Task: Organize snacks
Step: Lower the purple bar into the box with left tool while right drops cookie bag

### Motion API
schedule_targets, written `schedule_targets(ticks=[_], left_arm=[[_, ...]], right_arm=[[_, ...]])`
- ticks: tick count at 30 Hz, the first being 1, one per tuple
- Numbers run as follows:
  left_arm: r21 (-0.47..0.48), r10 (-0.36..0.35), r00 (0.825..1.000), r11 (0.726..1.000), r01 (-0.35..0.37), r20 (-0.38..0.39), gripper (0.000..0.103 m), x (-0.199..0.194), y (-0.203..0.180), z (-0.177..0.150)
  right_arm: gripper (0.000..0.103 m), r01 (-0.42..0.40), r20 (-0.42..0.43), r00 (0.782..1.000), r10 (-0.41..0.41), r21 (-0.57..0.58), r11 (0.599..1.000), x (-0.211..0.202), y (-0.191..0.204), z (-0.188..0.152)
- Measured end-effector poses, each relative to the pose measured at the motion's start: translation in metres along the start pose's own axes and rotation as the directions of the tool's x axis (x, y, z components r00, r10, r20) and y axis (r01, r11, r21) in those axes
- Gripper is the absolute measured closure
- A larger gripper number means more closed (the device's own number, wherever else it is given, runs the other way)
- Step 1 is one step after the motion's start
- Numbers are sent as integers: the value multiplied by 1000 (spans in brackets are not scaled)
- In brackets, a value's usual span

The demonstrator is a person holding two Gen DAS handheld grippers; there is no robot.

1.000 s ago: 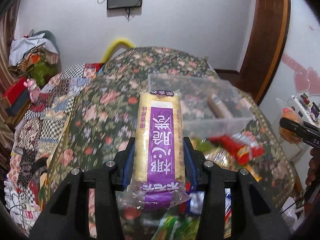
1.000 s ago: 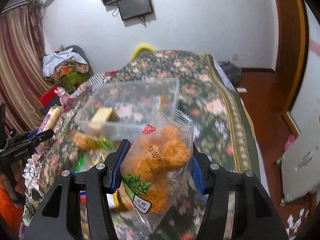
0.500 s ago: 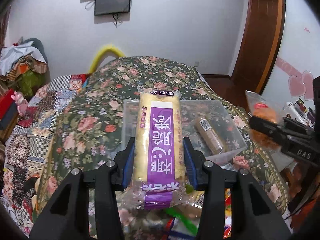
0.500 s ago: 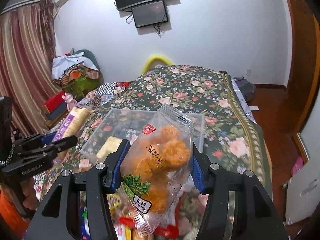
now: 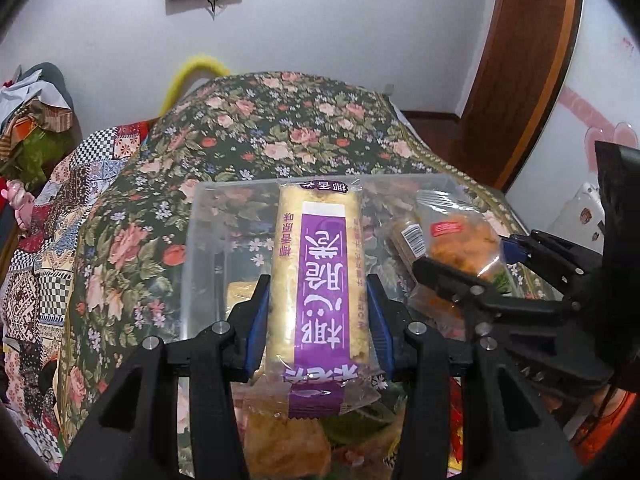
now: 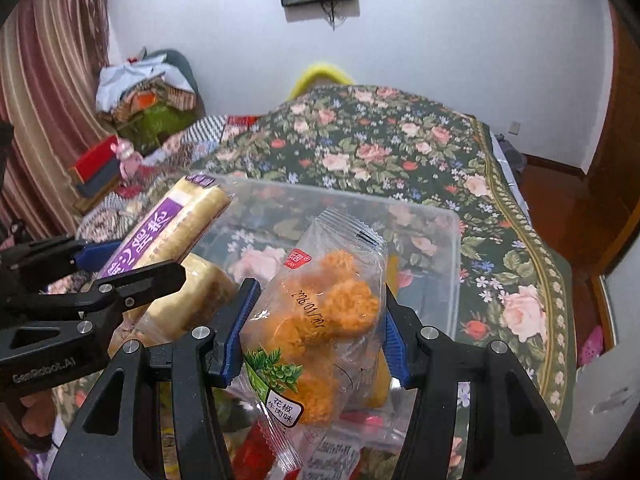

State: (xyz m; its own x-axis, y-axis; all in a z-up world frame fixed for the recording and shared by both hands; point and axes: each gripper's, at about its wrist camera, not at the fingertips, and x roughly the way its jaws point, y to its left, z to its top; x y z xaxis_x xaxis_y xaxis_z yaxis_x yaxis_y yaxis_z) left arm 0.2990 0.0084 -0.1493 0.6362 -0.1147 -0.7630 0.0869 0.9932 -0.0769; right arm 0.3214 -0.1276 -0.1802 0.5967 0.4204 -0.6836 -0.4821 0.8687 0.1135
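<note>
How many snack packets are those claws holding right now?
2: the purple-labelled wafer pack in the left claw, the orange snack bag in the right claw. Others lie loose, partly hidden.

Orange snack bag [image 6: 320, 312]: "花椒牛肉味", date "2026/01/20"; left claw [image 6: 132, 268] body: "GenRobot.AI".

Your right gripper [image 6: 314, 326] clamps an orange snack bag [image 6: 324, 320] above the clear bin [image 6: 448, 240]; left gripper [image 6: 120, 276] grips a purple wafer pack [image 6: 164, 232] alongside.

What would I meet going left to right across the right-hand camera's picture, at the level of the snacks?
Left gripper holding the purple-labelled wafer pack → clear bag of orange snack balls in the right gripper → clear plastic bin → floral bedspread.
</note>
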Motion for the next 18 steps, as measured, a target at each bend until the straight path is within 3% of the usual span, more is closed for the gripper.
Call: schedule_targets(ticks=[6,11,13,18], left_arm=[[1,22,999,1000,-22,-44,58,18,-3,1],[9,32,999,999,-32,-39,58,15,-5,-1],[13,32,999,999,-32,-22,51,5,-7,-1],[9,26,999,1000,-26,44,42,-32,-4,-3]], right_arm=[[49,9,-45,999,-10,-30,1000,11,-1,-2],[41,27,-59,998,-29,-22,999,12,-3,-5],[31,35,-49,998,-35,-6,999,7,-5,-5],[30,28,4,1000,-28,5,1000,-22,-4,-4]])
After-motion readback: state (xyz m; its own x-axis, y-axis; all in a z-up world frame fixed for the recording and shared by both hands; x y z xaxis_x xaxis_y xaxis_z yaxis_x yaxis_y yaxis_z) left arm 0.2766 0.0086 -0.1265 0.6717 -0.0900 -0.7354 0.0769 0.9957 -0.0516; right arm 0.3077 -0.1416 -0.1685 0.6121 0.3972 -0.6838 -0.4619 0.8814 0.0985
